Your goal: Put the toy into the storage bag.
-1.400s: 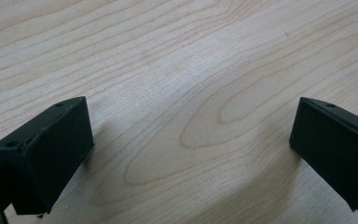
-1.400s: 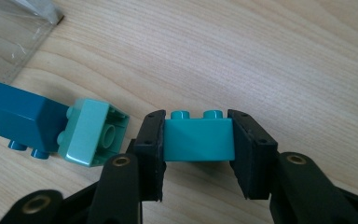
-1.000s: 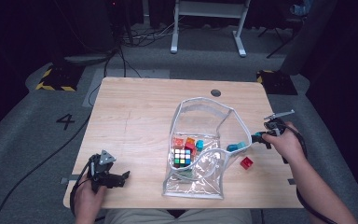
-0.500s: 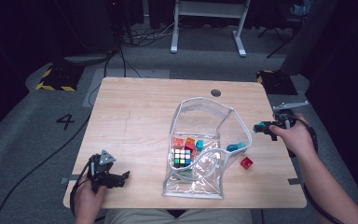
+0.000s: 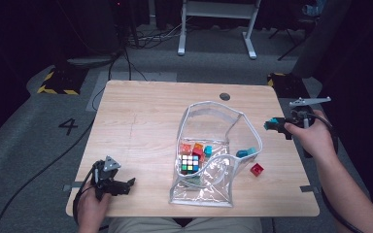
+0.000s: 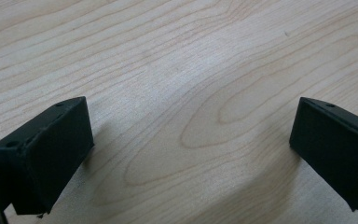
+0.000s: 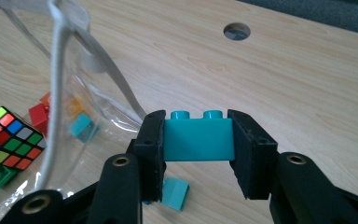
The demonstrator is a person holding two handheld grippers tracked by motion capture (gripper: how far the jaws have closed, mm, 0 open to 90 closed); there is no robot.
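dark floor rings the table (image 5: 141, 116). right gripper (image 7: 196, 140) pinches a teal brick (image 7: 198, 138) past the right edge, long axis spanning the jaws; the pouch (image 5: 212, 109) mouth lies toward the table's middle. left gripper (image 5: 128, 184), spread, rests at the near-left corner, farther off.

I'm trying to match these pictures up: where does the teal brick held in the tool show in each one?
High view: teal brick, far right, in the right tool.
Right gripper view: centre, clamped between the jaws.
Left gripper view: bare wood and open jaws here.
Shared landmark: the clear bag.
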